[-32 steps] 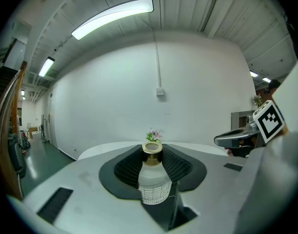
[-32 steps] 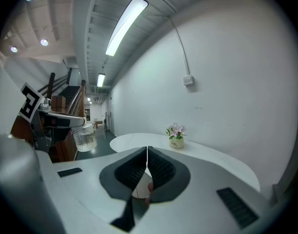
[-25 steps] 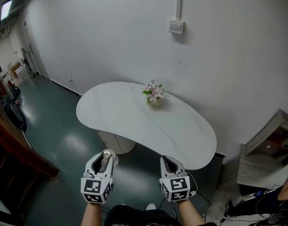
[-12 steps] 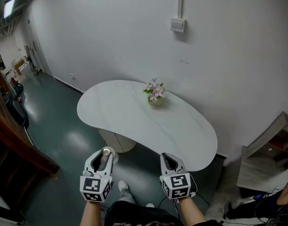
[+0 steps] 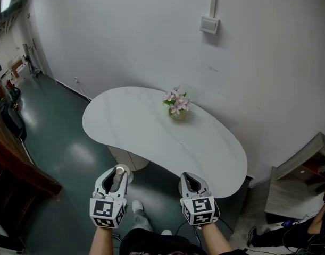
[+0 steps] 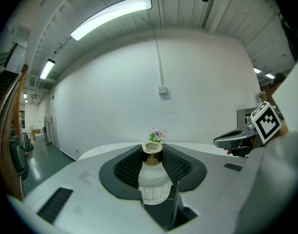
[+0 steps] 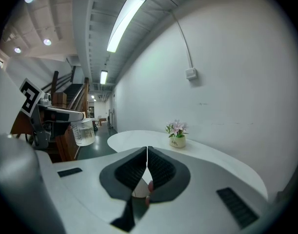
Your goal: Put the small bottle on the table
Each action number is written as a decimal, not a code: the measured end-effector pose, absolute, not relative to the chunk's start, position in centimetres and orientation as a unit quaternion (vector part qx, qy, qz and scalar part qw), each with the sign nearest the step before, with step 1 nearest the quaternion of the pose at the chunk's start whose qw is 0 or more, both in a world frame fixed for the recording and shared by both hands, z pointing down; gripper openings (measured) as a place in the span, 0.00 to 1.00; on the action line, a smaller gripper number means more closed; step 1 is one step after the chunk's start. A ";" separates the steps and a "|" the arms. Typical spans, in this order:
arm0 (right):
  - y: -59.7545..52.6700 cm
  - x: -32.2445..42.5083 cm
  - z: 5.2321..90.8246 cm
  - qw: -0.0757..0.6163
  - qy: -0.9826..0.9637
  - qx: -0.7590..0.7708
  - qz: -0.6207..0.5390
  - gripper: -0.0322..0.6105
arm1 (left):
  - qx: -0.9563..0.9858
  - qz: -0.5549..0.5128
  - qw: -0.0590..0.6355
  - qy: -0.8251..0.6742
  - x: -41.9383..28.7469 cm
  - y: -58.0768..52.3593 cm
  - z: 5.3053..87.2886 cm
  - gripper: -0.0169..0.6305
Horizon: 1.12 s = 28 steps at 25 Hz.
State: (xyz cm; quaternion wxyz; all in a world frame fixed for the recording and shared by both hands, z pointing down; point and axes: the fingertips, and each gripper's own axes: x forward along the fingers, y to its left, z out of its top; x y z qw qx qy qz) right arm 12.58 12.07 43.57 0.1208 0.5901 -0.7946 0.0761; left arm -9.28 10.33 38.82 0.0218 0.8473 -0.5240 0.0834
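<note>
Apparently snug in left tool [image 5: 117, 173]: bottle [image 6: 153, 179]

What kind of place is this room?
Probably an open hall or lobby in an office or workshop building. A curved white table with a flower pot stands by a bare wall, on a glossy dark green floor, under long strip lights.

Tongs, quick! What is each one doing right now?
Left tongs: shut on the small bottle.
Right tongs: shut, holding nothing.
</note>
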 end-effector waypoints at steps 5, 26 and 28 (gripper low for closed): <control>9.6 12.2 44.3 0.129 -0.790 0.593 0.083 0.16 | 0.849 0.086 0.033 -0.520 -9.8 7.3 39.7 0.23; -4.9 7.3 43.9 0.138 -0.765 0.622 0.094 0.16 | 0.873 0.087 0.057 -0.477 -13.2 -8.3 40.6 0.23; -6.1 6.6 43.7 0.136 -0.761 0.627 0.093 0.16 | 0.875 0.087 0.057 -0.473 -14.0 -9.7 40.6 0.23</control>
